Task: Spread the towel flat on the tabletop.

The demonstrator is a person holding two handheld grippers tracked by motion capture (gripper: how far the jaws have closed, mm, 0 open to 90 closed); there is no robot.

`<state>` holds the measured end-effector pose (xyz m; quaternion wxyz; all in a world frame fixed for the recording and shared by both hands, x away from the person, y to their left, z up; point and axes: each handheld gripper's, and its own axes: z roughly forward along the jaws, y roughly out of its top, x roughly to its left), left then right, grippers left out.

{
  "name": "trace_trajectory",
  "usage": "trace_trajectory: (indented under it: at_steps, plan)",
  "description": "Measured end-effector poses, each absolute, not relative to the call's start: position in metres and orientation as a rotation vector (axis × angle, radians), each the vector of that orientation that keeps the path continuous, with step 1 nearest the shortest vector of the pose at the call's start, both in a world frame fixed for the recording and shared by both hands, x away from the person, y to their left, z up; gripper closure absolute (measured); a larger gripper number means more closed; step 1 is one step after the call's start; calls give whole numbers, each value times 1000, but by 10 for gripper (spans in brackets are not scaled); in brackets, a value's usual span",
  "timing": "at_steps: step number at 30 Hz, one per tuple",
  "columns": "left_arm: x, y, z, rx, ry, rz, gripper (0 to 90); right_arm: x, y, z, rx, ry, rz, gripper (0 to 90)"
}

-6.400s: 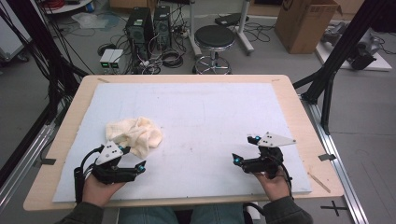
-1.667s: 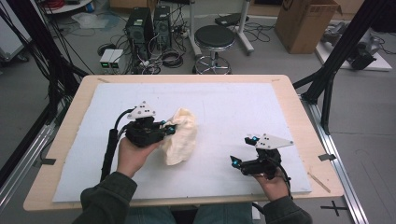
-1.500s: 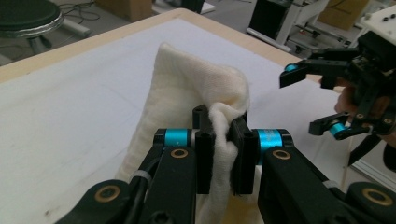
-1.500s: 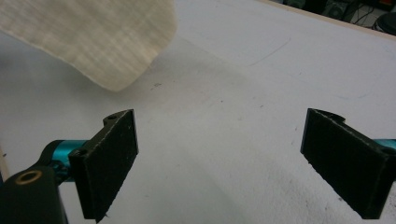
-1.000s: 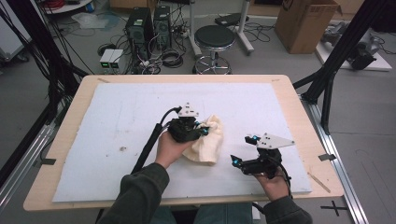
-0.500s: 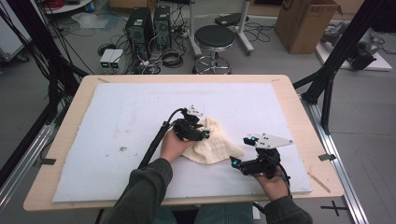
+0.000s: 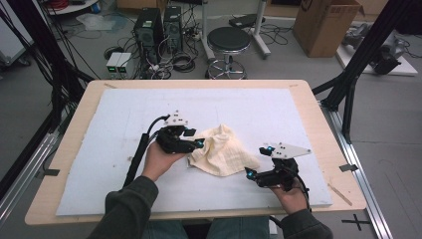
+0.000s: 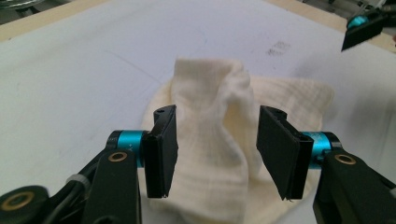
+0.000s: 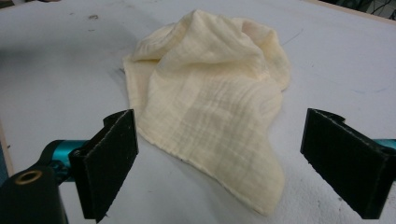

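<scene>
The left gripper (image 7: 199, 144) sits at the left edge of the cream cloth (image 7: 222, 151), jaws spread apart; they have just been opening. In the left gripper view its two black pads stand either side of a raised ridge of the cloth (image 8: 219, 140) with a gap on both sides, so nothing is pinched. The fold rises between the jaws and the rest of the fabric spreads out flat behind it.

The right gripper (image 7: 249, 173) lies just off the cloth's lower right corner, its jaws also wide apart and holding nothing. In the right gripper view (image 9: 215, 163) the cloth (image 9: 210, 93) lies ahead on the white mat, a loose crumpled heap with one flat flap reaching toward the jaws, its near corner lying between the pads but not touched by them.

The cloth rests near the middle of the surface (image 7: 69, 199), slightly toward the person's side, between the two grippers. The white mat (image 7: 124, 109) covers most of the wooden top. Beyond the far edge stand a round stool (image 7: 228, 40), computer cases (image 7: 159, 25) amid cables, and a cardboard box (image 7: 323, 25).
</scene>
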<state>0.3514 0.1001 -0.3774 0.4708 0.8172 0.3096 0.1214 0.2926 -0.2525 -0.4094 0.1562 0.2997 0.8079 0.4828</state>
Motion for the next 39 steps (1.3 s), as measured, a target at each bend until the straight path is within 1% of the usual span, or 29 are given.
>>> trace_trajectory:
  at_steps: [5, 11, 13, 15, 18, 19, 20, 21, 23, 25, 26, 27, 28, 29, 32, 33, 34, 35, 36, 37, 39]
  plan:
    - [332, 117, -389, 2018, 740, 286, 517, 294, -252, -410, 857, 2315, 1379, 105]
    - [315, 120, -407, 2064, 702, 265, 603, 295, -252, -409, 865, 2308, 1383, 109]
    - [313, 118, -413, 2093, 694, 257, 631, 295, -253, -409, 866, 2313, 1391, 165]
    - [313, 116, -419, 2111, 695, 257, 649, 296, -254, -410, 863, 2310, 1391, 182]
    - [316, 112, -426, 2151, 698, 254, 648, 299, -255, -412, 858, 2330, 1374, 273]
    - [318, 111, -428, 2153, 700, 248, 645, 301, -255, -412, 850, 2337, 1368, 325]
    - [318, 111, -428, 2153, 700, 248, 644, 301, -255, -412, 850, 2337, 1368, 325]
    - [321, 110, -429, 2154, 705, 250, 642, 305, -255, -413, 835, 2369, 1345, 412]
    - [323, 109, -430, 2161, 703, 249, 631, 312, -255, -416, 823, 2405, 1322, 483]
    - [328, 104, -434, 2177, 711, 229, 622, 318, -254, -419, 826, 2440, 1299, 524]
    - [328, 104, -434, 2177, 711, 229, 609, 321, -253, -420, 830, 2466, 1289, 537]
    - [332, 101, -437, 2181, 723, 199, 585, 324, -252, -422, 831, 2484, 1278, 549]
    - [334, 99, -438, 2186, 726, 199, 559, 328, -251, -424, 831, 2500, 1251, 561]
    - [335, 98, -439, 2192, 728, 207, 563, 331, -251, -426, 834, 2521, 1234, 574]
    - [338, 95, -440, 2188, 739, 241, 640, 337, -247, -432, 827, 2567, 1176, 634]
    - [339, 96, -440, 2187, 743, 250, 681, 339, -246, -434, 820, 2582, 1159, 658]
    - [339, 96, -440, 2187, 743, 250, 721, 339, -246, -434, 820, 2582, 1159, 658]
    - [340, 97, -440, 2187, 741, 261, 750, 341, -242, -437, 802, 2617, 1115, 710]
    - [340, 97, -440, 2186, 743, 261, 779, 342, -239, -439, 788, 2629, 1096, 727]
    - [340, 97, -440, 2186, 743, 261, 816, 342, -238, -439, 777, 2628, 1098, 765]
    - [338, 98, -438, 2201, 724, 298, 829, 342, -237, -439, 767, 2632, 1103, 809]
